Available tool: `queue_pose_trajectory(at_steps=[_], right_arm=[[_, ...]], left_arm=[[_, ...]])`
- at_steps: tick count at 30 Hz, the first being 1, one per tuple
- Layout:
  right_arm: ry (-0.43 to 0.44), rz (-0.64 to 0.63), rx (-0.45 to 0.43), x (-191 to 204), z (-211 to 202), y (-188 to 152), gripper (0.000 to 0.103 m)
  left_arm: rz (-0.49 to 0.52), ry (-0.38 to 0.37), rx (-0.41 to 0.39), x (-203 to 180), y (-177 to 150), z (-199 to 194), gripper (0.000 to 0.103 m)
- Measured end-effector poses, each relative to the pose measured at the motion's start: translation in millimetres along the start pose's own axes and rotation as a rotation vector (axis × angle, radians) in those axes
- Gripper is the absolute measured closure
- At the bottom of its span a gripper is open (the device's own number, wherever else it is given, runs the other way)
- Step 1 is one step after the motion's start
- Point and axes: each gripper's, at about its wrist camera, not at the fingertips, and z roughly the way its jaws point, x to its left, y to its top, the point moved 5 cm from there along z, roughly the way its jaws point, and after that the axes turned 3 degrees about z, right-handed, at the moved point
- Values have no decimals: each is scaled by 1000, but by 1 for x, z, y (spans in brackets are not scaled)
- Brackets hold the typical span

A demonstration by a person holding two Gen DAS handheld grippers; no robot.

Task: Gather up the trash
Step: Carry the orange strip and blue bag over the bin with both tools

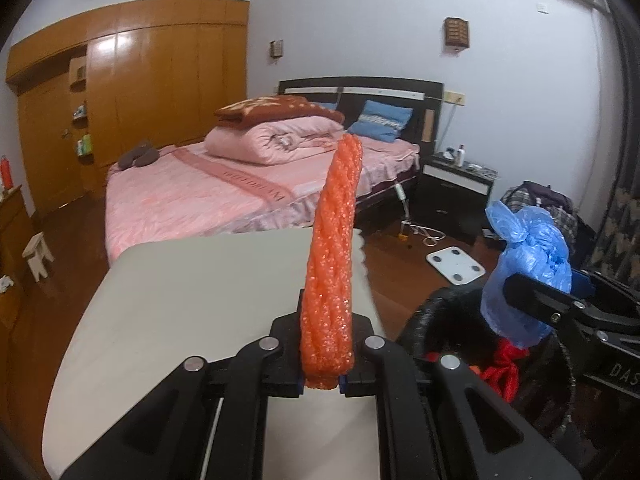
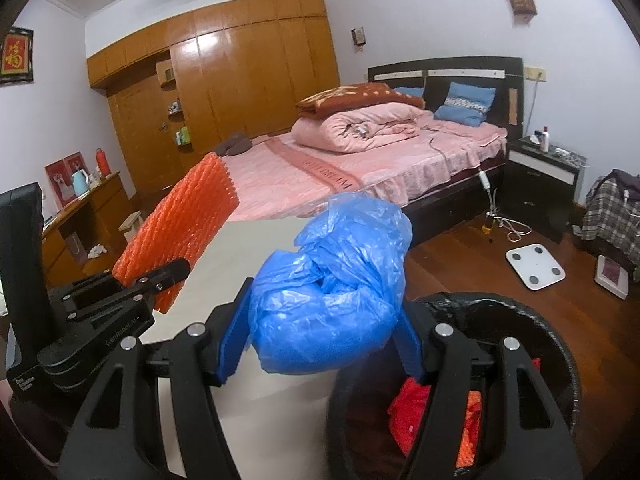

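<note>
- Left tool [image 1: 322, 384] is clamping orange foam net [image 1: 332, 264] upright over tabletop [image 1: 180, 300].
- Right tool [image 2: 320, 344] I'm seeing gripping blue plastic bag [image 2: 328, 292], jaws half-spread, beside black bin [image 2: 520, 320].

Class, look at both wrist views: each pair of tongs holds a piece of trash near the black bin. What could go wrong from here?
1. The orange foam net is pinched only at its bottom end by the left tongs; it may flop or slip out.
2. The blue plastic bag bulges out of the right tongs and could catch on the bin rim.
3. The two tongs are close together and might collide.
</note>
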Motion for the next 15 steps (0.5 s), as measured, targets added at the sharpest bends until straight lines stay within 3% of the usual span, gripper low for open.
queue_pose_trajectory(at_steps=[15], right_arm=[[-101, 57, -48, -51, -41, -8, 41]], left_arm=[[92, -119, -28, -70, 12, -7, 92]])
